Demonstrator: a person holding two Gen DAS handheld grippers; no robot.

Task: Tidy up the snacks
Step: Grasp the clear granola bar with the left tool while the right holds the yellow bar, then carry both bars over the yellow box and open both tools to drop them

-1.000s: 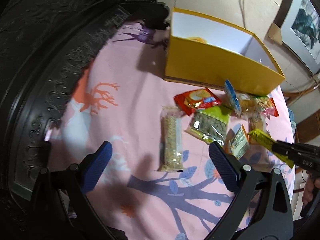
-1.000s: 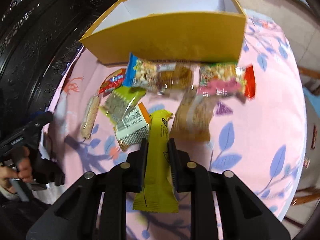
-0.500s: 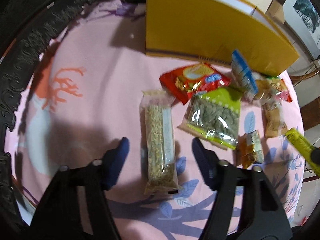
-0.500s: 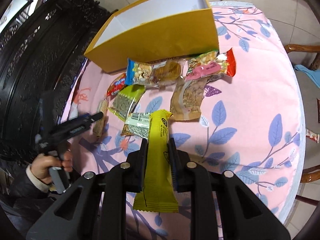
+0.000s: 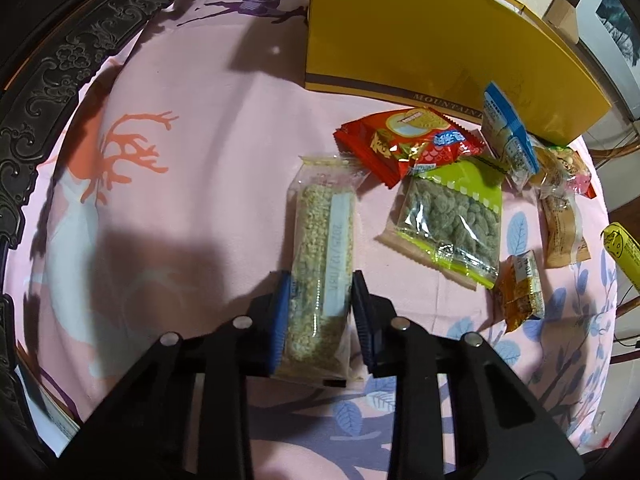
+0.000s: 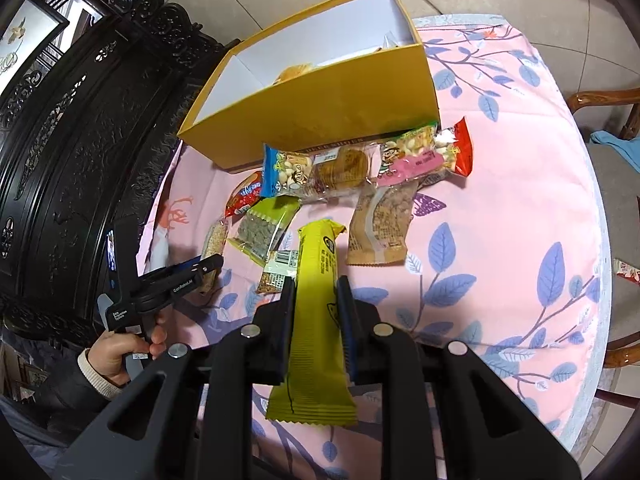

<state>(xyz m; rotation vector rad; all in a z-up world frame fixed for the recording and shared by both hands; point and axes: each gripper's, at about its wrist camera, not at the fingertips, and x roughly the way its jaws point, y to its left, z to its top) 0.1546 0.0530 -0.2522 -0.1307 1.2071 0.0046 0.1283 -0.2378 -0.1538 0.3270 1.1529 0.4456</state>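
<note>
— Left claw (image 5: 320, 312)?
— Clamped on the grain bar (image 5: 322, 256), flat on the pink surface (image 5: 180, 200)
— Right claw (image 6: 314, 312)?
— Gripping the yellow bar (image 6: 318, 304), raised, well short of the yellow box (image 6: 336, 104)

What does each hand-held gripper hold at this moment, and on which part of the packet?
The left hand-held gripper clamps the clear grain bar packet near its near end. The right hand-held gripper clamps the yellow bar packet at its middle.
</note>
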